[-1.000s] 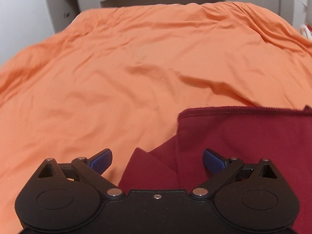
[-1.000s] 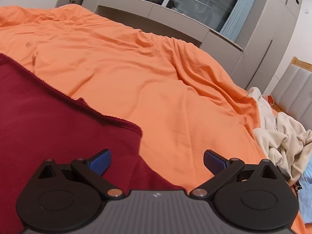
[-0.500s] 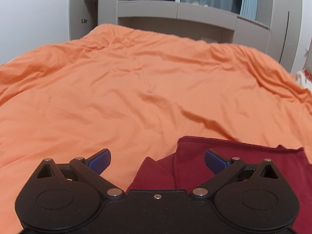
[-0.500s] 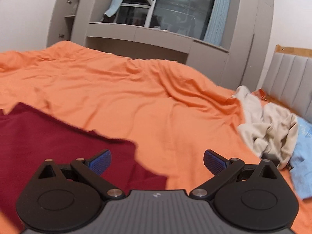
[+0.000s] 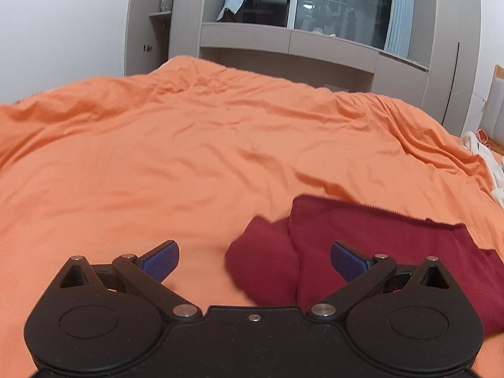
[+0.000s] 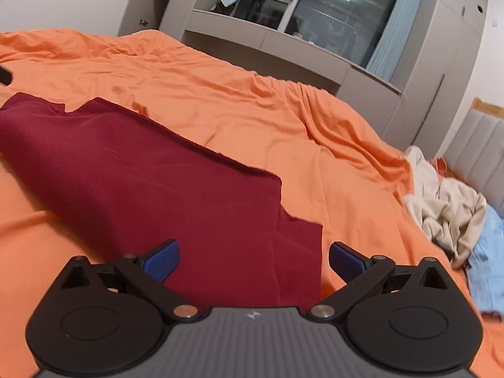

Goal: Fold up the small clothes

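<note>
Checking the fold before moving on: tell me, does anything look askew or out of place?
The maroon garment lies unevenly: its top layer sits skewed, lower layers poke out at both ends, and the far hem steps rather than lining up. Unfolded cream and blue clothes are heaped at the bed's right edge. Both grippers are open, holding nothing.

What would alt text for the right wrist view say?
A dark red garment lies partly folded on an orange bedspread, with the open right gripper above its near edge. Beige clothes and a blue cloth lie at right.
</note>
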`<act>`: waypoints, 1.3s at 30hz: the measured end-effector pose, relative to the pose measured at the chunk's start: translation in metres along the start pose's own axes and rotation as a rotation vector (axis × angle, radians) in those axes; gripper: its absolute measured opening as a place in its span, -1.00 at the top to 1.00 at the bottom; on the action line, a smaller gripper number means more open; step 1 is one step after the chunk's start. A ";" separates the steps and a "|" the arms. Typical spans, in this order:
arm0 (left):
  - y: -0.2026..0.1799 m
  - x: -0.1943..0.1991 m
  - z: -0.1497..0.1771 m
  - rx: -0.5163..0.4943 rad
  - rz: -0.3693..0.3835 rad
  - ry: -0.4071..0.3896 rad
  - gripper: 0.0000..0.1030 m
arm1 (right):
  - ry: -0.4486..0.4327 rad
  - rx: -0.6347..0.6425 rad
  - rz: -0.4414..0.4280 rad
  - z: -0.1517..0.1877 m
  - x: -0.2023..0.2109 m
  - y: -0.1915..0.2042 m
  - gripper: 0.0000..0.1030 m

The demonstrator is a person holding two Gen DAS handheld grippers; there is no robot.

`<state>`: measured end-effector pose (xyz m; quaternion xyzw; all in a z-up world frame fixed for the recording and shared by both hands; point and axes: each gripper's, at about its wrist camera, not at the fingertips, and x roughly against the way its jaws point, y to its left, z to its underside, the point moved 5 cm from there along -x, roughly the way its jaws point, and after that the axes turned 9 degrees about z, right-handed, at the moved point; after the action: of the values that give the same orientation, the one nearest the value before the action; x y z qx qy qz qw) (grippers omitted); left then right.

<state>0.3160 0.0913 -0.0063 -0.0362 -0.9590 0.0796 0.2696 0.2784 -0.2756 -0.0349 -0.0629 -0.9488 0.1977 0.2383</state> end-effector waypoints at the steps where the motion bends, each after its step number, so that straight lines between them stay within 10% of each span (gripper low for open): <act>1: 0.003 0.002 0.003 0.003 0.001 0.006 -0.99 | 0.002 -0.012 0.002 0.001 0.001 -0.001 -1.00; 10: 0.026 0.000 0.003 0.062 0.047 0.014 -0.99 | -0.019 -0.038 0.034 0.002 0.006 -0.006 -1.00; 24: 0.045 -0.090 -0.015 0.214 0.402 0.218 -0.99 | -0.042 -0.029 0.067 0.001 0.006 -0.004 -1.00; 39: 0.032 -0.053 -0.017 0.290 0.665 0.193 -0.99 | -0.057 -0.002 0.079 0.001 0.008 -0.001 -1.00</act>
<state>0.3706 0.1190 -0.0249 -0.3144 -0.8438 0.2940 0.3204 0.2713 -0.2750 -0.0316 -0.0947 -0.9522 0.2074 0.2030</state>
